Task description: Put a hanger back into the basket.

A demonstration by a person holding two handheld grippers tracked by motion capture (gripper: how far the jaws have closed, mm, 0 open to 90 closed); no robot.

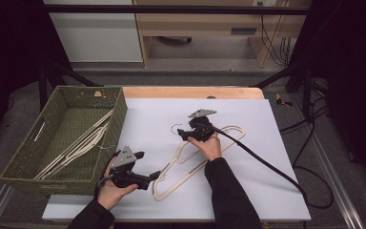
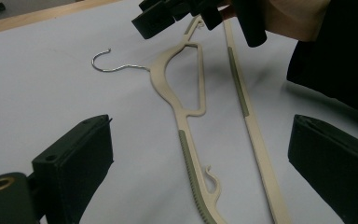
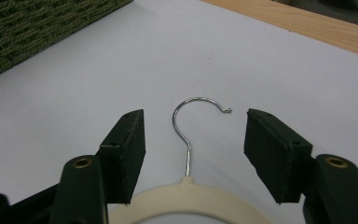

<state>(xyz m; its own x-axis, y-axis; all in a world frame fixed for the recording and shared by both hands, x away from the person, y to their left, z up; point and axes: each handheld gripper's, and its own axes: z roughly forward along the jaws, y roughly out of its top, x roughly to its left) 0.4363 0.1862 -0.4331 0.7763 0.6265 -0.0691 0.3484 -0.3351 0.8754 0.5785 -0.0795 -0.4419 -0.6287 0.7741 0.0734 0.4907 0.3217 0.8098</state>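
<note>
At the far left of the table stood the woven basket (image 1: 119,107) with several hangers (image 1: 83,140) lying in it. Near its front corner I held my left gripper (image 1: 145,177) low, its jaws wide apart and empty, aimed toward the near end of the cream hanger (image 1: 186,164) that lay flat on the white table (image 1: 248,181) to the right of the basket. That hand only needed to wait there, or steady the lower bar if the hanger slid.

Further right and farther away, my right gripper (image 3: 193,149) sat over the hanger's top, jaws apart, with the wire hook (image 3: 191,121) standing between them, untouched on either side. To do this well, I judged I should centre on the straight shank just above the cream neck, not the curved tip, and come down before pinching, so the thin wire would not twist or slip out.
</note>
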